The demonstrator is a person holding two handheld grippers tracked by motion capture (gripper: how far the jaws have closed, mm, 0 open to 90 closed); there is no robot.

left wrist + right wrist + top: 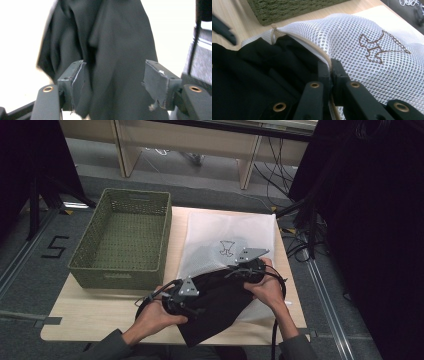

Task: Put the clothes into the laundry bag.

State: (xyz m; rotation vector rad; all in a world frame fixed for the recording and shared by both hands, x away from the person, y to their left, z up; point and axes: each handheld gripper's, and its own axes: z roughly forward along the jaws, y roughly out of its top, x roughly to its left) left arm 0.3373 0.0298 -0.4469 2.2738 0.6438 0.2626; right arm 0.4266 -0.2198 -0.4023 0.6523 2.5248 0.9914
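A crumpled black cloth garment point(217, 307) lies at the near edge of the pale wooden tabletop point(95, 312), its far end tucked into the mouth of a white mesh laundry bag point(227, 235) that lies flat just beyond it; how far the cloth reaches inside is hidden by the mesh. The right hand-held gripper point(330, 72) is clamped on the bag's beige zipper edge point(322, 53), lifting the opening over the dark folds. The left hand-held gripper point(113, 78) stands with its jaws spread wide, the black cloth hanging between them and brushing the left pad point(78, 82); whether it touches the right pad cannot be made out. In the high view both tools are largely covered by the person's hands point(155, 317) and the dark fabric. A brown embroidered mark point(378, 46) sits on the bag's upper face. Left of the bag stands an olive-green woven rectangular basket point(92, 251), touching or nearly touching its edge.
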